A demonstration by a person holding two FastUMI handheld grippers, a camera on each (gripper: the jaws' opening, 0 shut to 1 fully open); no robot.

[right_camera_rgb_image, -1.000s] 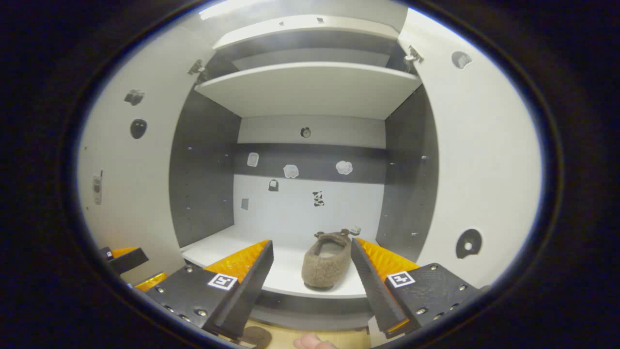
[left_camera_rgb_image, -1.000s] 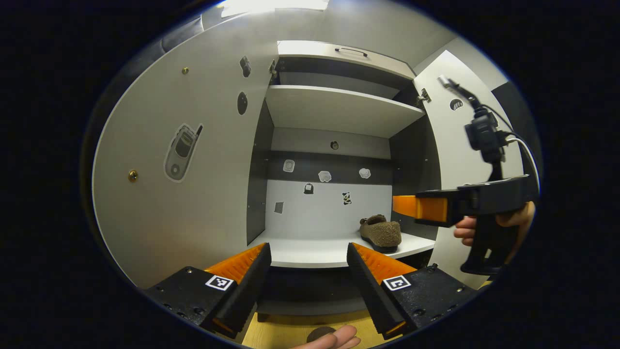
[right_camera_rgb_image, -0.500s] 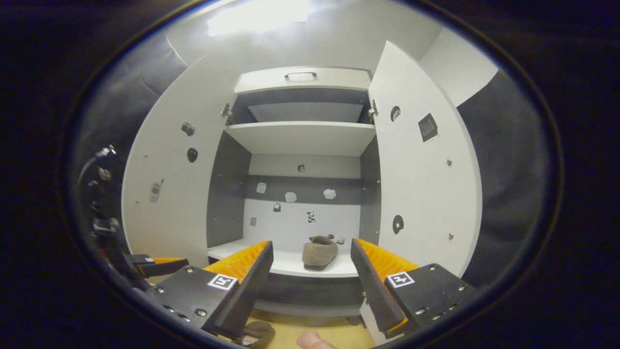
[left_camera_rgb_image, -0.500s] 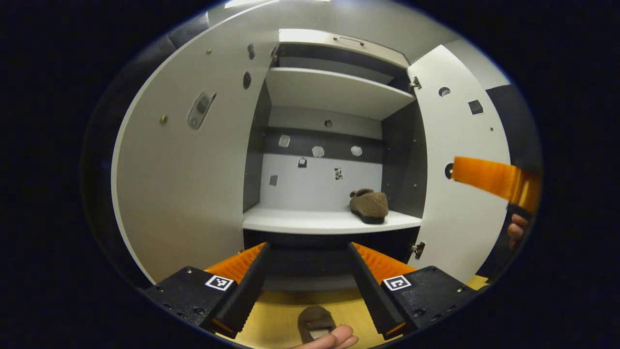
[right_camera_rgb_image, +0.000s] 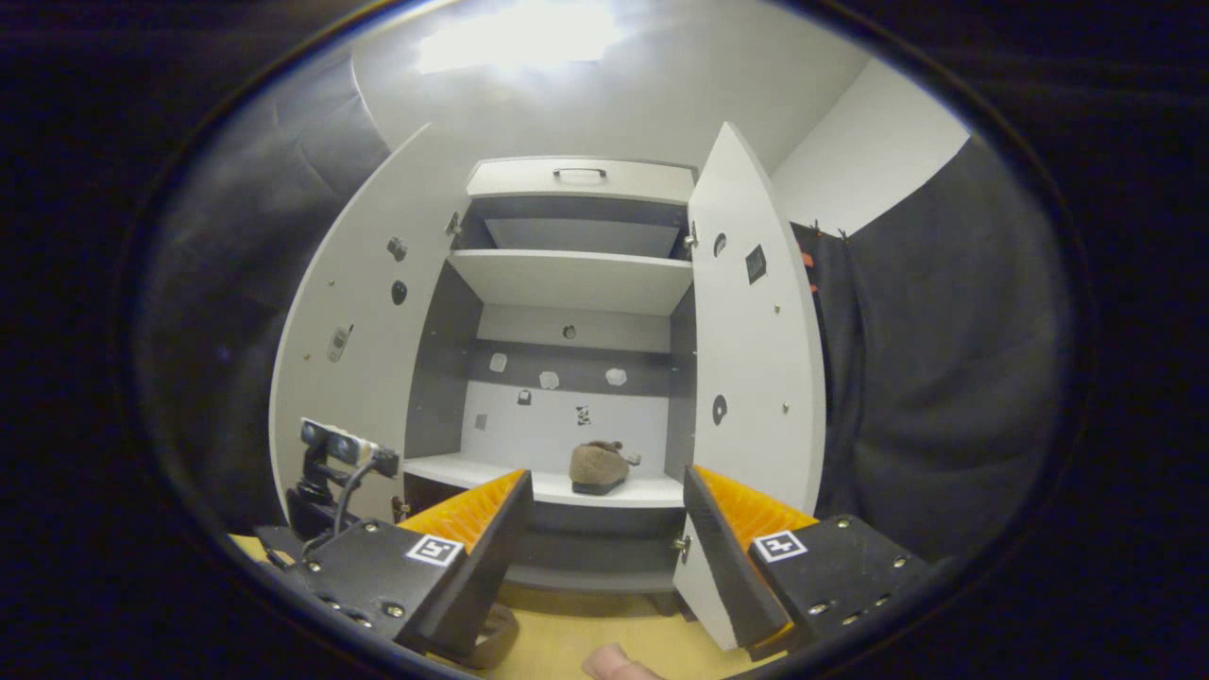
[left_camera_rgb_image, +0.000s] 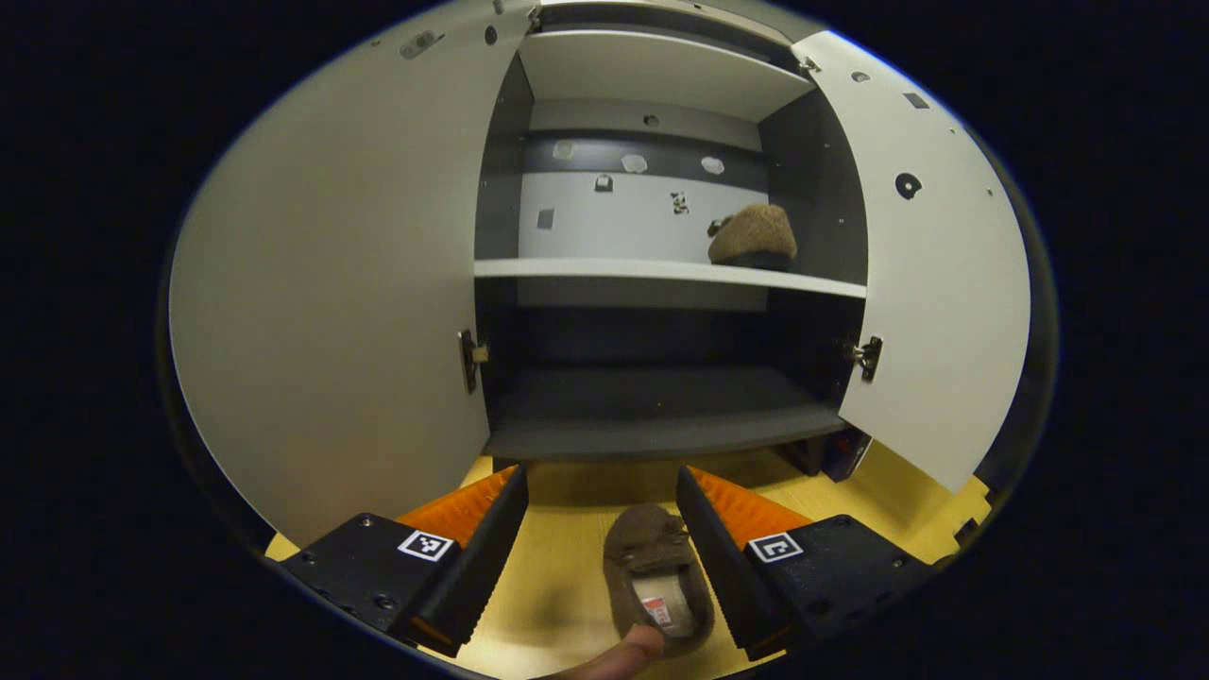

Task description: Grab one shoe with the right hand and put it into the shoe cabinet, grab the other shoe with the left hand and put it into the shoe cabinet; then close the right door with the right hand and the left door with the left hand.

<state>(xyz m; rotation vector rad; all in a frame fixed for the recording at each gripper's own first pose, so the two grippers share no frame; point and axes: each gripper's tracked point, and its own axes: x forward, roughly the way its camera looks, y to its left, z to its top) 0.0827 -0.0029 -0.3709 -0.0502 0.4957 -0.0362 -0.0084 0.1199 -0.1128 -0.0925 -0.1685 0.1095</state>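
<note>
Yellow wooden floor (left_camera_rgb_image: 567,567) carries the second brown slipper (left_camera_rgb_image: 656,576), lying just before the shoe cabinet (left_camera_rgb_image: 652,416), toe toward it, between the left gripper (left_camera_rgb_image: 602,552)'s spread fingers, probably lined up for a grasp. Its mate, the first slipper (right_camera_rgb_image: 597,467), sits on the middle shelf (right_camera_rgb_image: 491,472)'s right side. Both doors stand open: left door (left_camera_rgb_image: 331,302), right door (right_camera_rgb_image: 751,378). Farther back, the right gripper (right_camera_rgb_image: 604,557) holds nothing, fingers apart.

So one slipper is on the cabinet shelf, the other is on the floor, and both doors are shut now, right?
Not quite: both doors are open, the left door and the right door, as the left gripper view shows. One slipper is on the shelf, the other on the floor.
</note>
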